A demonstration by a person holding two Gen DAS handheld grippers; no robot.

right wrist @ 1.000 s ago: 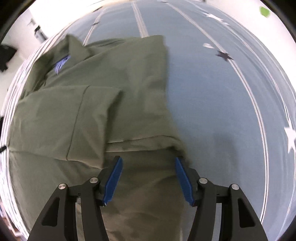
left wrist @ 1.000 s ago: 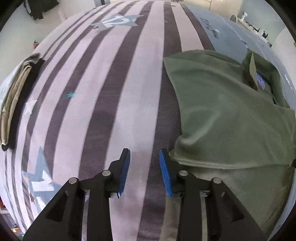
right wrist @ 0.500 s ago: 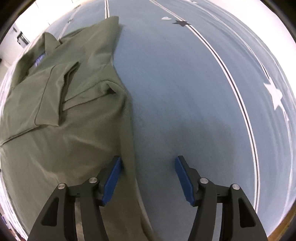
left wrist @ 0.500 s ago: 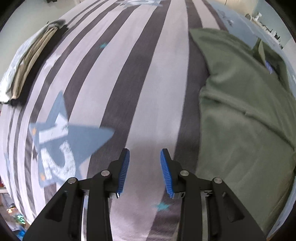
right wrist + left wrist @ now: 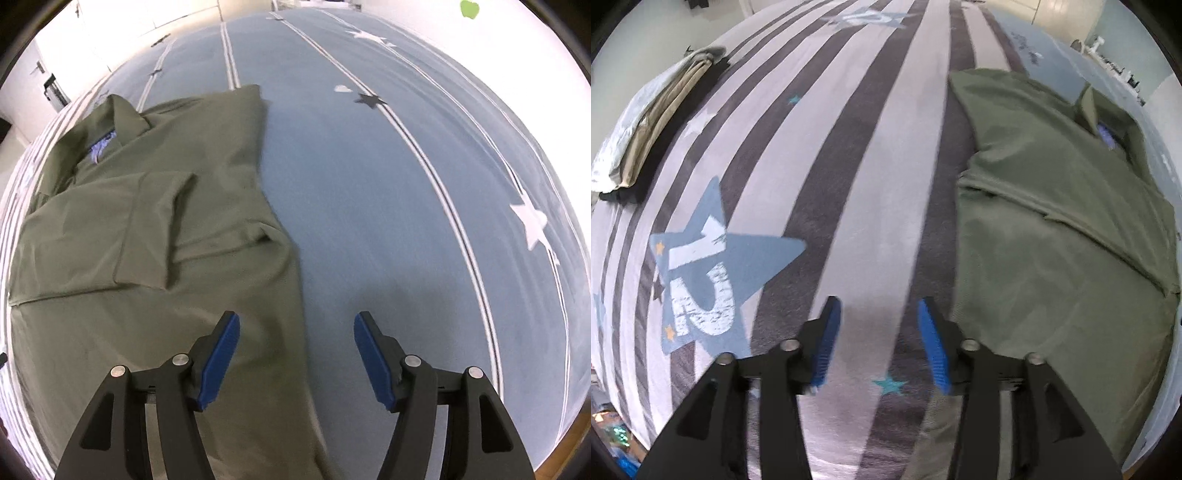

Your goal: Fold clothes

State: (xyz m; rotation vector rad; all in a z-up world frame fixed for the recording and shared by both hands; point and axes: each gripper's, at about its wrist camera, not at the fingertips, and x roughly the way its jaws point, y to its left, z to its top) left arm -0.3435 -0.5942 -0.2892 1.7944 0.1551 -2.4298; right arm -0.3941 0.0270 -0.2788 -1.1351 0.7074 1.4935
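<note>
Across a wide surface covered by a striped sheet (image 5: 820,177) and a blue sheet (image 5: 388,206), an olive-green polo shirt (image 5: 147,229) is spread flat. The covering left of the shirt is banded in grey and pale lilac and printed with a large blue star (image 5: 713,266); the covering right of the shirt is plain blue, crossed by thin white lines and small stars. The shirt's sleeves are folded in over its body, and the collar (image 5: 125,118) lies at its far end with a blue label showing inside. Well away from the shirt, at the far left edge of the stripes, a stack of folded clothes (image 5: 653,122) is seen. Just off the shirt's left edge, the left gripper (image 5: 877,339) is held over bare stripes; its fingers have just been opening and nothing lies between them. Over the shirt's right edge, the right gripper (image 5: 295,354) is held with fingers spread apart, the hem edge lying below the gap, ungripped.
</note>
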